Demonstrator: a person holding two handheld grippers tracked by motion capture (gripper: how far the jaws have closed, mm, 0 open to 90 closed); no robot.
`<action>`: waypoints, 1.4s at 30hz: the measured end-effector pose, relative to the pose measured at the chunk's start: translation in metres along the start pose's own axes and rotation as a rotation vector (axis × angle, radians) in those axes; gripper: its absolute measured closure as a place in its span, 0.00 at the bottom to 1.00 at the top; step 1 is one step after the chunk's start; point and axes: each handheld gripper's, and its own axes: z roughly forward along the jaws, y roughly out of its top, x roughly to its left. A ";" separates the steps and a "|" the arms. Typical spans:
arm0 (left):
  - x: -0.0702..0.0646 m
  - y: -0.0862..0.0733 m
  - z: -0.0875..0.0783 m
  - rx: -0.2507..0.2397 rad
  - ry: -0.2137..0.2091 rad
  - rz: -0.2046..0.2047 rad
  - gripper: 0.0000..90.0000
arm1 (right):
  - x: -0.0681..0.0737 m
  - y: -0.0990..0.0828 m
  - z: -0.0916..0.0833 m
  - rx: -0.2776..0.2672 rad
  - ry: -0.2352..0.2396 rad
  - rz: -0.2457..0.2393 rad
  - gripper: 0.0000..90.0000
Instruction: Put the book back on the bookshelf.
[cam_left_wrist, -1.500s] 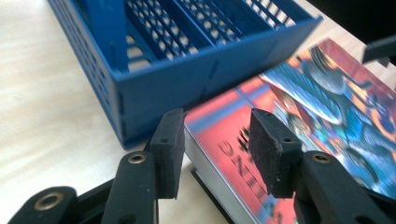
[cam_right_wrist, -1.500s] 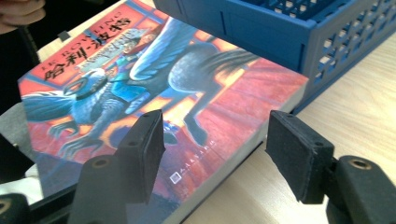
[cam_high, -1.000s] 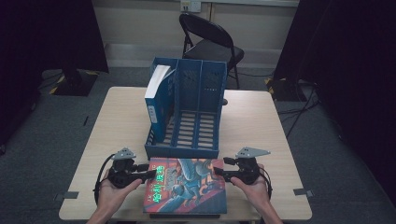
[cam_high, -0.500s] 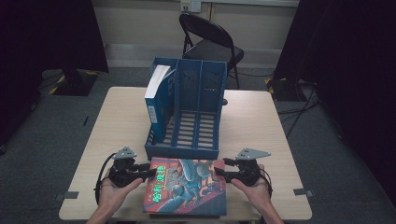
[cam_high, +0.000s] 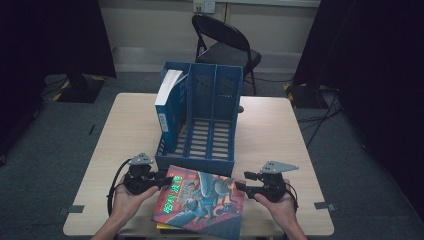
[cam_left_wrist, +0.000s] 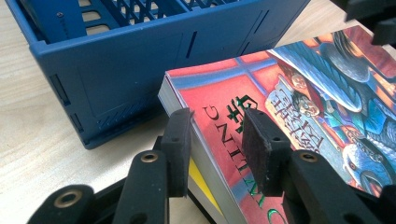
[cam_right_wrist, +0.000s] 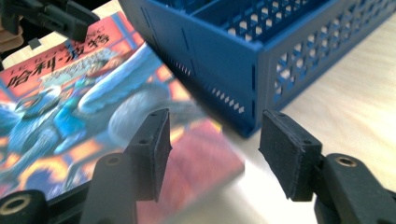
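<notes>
At the near edge of the worktop (cam_high: 280, 125), the book (cam_high: 202, 200) lies flat, just in front of the blue file rack (cam_high: 200, 120). Its spine edge is straddled by the left claw (cam_left_wrist: 217, 149), whose jaws have just been closing. The right claw (cam_right_wrist: 224, 149) stands wide at the opposite edge. Lifting and filing remain undone.

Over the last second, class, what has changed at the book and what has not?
The left gripper has just been closing its jaws over the book's spine edge, one above the cover, one beside the pages. The right gripper narrowed slightly at the opposite corner, gripping nothing. Book, blue file rack and hands stayed put.
</notes>
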 end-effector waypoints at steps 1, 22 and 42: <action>-0.001 0.000 0.000 -0.002 0.002 0.002 0.70 | -0.001 0.003 0.004 0.000 0.006 -0.005 0.49; -0.013 0.025 0.032 0.002 0.023 0.062 0.75 | 0.018 -0.012 -0.005 0.055 0.060 -0.060 0.72; -0.026 -0.011 -0.009 0.047 -0.008 0.042 0.65 | 0.024 0.021 0.028 0.096 0.148 -0.102 0.67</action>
